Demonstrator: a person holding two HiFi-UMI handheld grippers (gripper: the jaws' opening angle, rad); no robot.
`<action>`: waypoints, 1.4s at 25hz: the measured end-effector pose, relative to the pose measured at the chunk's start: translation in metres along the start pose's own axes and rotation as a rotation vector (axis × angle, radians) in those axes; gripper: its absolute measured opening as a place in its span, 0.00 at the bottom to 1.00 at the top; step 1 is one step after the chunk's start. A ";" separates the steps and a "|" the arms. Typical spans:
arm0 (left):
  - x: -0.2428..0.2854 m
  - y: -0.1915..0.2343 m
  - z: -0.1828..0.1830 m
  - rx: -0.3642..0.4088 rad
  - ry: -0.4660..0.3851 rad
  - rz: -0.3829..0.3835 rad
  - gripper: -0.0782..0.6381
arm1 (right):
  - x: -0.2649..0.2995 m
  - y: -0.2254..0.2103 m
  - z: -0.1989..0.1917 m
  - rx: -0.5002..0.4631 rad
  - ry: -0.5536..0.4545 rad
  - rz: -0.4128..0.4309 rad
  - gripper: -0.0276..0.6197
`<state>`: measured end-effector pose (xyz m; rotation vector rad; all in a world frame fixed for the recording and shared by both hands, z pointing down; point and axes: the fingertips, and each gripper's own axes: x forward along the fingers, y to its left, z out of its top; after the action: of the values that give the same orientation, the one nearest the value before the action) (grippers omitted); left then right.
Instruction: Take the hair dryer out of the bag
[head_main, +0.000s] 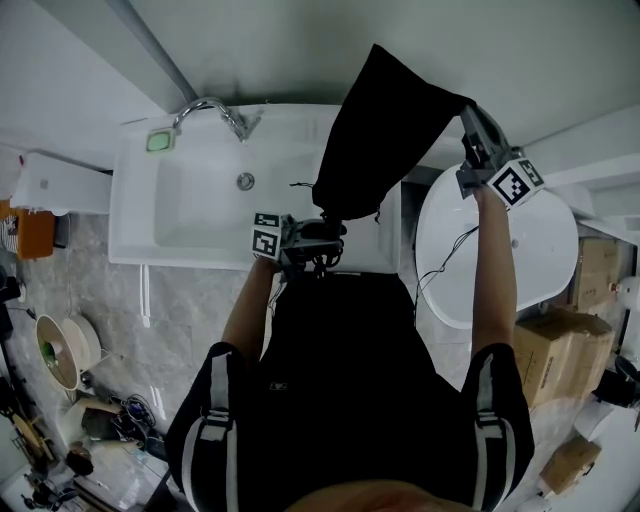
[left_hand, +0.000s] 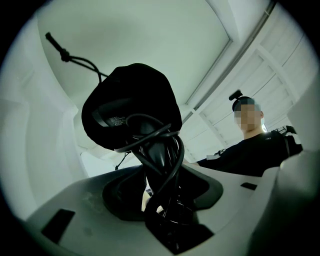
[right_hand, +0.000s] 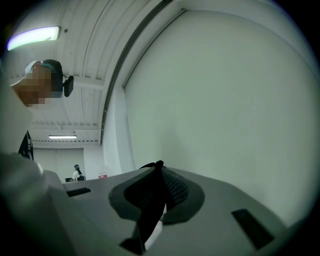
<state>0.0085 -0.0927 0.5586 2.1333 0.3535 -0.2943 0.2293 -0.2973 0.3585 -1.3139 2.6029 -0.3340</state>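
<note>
— Hair dryer (left_hand: 129, 107), black and glossy, cord (left_hand: 172, 150) wound round its handle: where?
— At the black cloth bag's (head_main: 385, 130) near end. The left gripper's (left_hand: 162, 197) fingers clamp its handle, and the right gripper's (right_hand: 152, 200) fingers pinch the bag.

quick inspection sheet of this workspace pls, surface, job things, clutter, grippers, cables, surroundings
surface: white sink, faucet at the back, green pad on its corner.
job's things: black bag held up over the sink's right end; hair dryer head inside its mouth.
clutter: small items on the floor at left, too small to name.
grippers: left hand-held gripper shut on the dryer's handle; right hand-held gripper shut on the bag's top corner.
cables: cord wound round the handle; thin wire across the white tub.
surroundings: cardboard boxes at right.
</note>
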 end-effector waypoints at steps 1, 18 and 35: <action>-0.001 0.000 0.000 0.000 -0.006 0.001 0.38 | 0.001 0.000 0.004 -0.005 -0.005 -0.002 0.17; -0.030 0.026 0.014 0.032 -0.022 0.170 0.38 | -0.002 -0.006 -0.027 -0.144 0.145 -0.034 0.16; -0.039 0.035 0.028 0.061 -0.044 0.247 0.37 | -0.023 0.070 -0.183 -0.001 0.387 0.105 0.16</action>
<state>-0.0170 -0.1396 0.5833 2.1991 0.0537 -0.2107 0.1374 -0.2191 0.5147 -1.2074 2.9708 -0.6250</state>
